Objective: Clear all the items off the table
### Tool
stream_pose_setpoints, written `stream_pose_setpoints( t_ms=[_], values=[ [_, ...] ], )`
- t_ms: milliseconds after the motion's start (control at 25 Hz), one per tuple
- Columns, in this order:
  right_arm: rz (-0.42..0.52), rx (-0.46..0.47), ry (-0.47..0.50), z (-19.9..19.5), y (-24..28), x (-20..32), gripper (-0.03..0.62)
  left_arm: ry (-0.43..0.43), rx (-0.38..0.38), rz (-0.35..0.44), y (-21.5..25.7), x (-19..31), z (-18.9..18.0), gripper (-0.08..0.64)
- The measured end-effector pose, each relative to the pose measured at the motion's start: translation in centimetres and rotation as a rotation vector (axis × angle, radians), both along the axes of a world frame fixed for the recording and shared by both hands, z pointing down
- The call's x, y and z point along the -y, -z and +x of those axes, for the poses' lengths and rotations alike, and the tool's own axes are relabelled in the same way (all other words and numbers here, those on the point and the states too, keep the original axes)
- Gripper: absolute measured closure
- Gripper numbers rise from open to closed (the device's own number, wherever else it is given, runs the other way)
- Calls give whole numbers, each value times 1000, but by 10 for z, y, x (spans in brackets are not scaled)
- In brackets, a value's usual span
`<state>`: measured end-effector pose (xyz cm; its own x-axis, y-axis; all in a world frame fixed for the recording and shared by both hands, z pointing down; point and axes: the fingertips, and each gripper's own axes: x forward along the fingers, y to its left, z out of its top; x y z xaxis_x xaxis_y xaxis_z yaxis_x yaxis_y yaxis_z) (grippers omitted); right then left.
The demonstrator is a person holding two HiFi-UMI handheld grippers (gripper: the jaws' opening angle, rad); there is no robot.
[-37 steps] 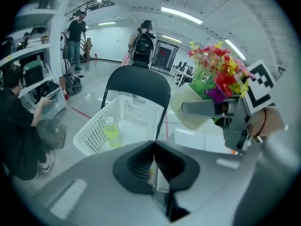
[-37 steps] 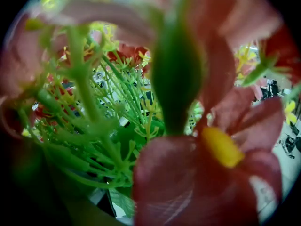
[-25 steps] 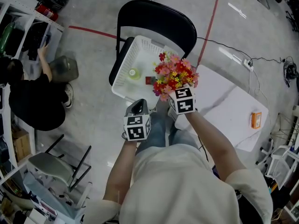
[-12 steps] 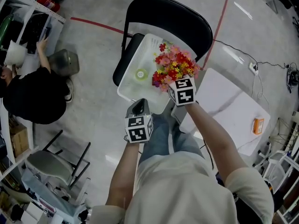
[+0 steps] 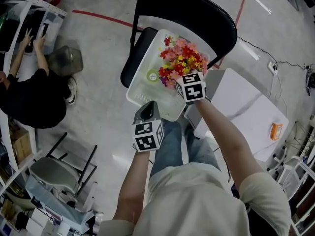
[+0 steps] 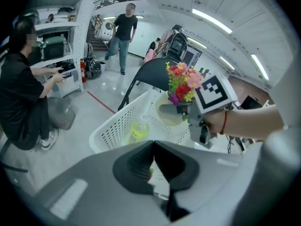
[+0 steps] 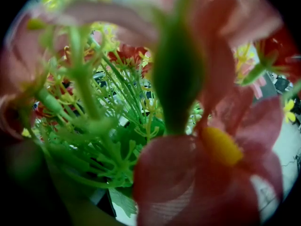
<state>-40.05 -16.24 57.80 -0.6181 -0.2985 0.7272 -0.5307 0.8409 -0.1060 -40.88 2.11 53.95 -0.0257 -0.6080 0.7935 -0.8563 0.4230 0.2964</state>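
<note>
A bunch of red, pink and yellow artificial flowers (image 5: 179,60) hangs over a white plastic basket (image 5: 140,90) that stands on a black chair (image 5: 197,14). My right gripper (image 5: 184,78) is shut on the flowers' base; in the right gripper view the flowers (image 7: 188,126) fill the picture and hide the jaws. A yellow-green round item (image 5: 153,76) lies in the basket. My left gripper (image 5: 146,108) hovers at the basket's near corner. Its jaws touch with nothing between them in the left gripper view (image 6: 153,149), which also shows the basket (image 6: 117,126) and flowers (image 6: 183,81).
The white table (image 5: 246,112) lies to the right with a small orange item (image 5: 276,131) near its far edge. A person in black (image 5: 29,97) crouches at shelves on the left. A grey folding chair (image 5: 54,173) stands lower left.
My right gripper has carried the flowers farther over the basket, toward the chair back. The left gripper has kept its place by the basket's near corner.
</note>
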Motion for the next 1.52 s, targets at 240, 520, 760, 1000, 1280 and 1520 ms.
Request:
stream_pose_setpoints(
  t_ms=[240,520,760,1000,1280,1520],
  values=[
    [-29,-42,12,-12,-32,2,74,13,-29,-15,-9,4,-5,552],
    [-41,-82,-3,-20,-66,7,74,23,-63,-35,-20,9,-10,552],
    [-41,-106,3,-35,-97,14,74,48,-96,-52,-33,16,-13,552],
    [-41,-140,8,-39,-124,13,74,48,-111,-56,-40,23,-15,552],
    [-79,-139,-31,-43,-151,14,74,25,-93,-72,-50,26,-17,552],
    [-85,-157,-35,-42,-170,18,74,-10,-82,-80,-58,30,-14,552]
  ],
)
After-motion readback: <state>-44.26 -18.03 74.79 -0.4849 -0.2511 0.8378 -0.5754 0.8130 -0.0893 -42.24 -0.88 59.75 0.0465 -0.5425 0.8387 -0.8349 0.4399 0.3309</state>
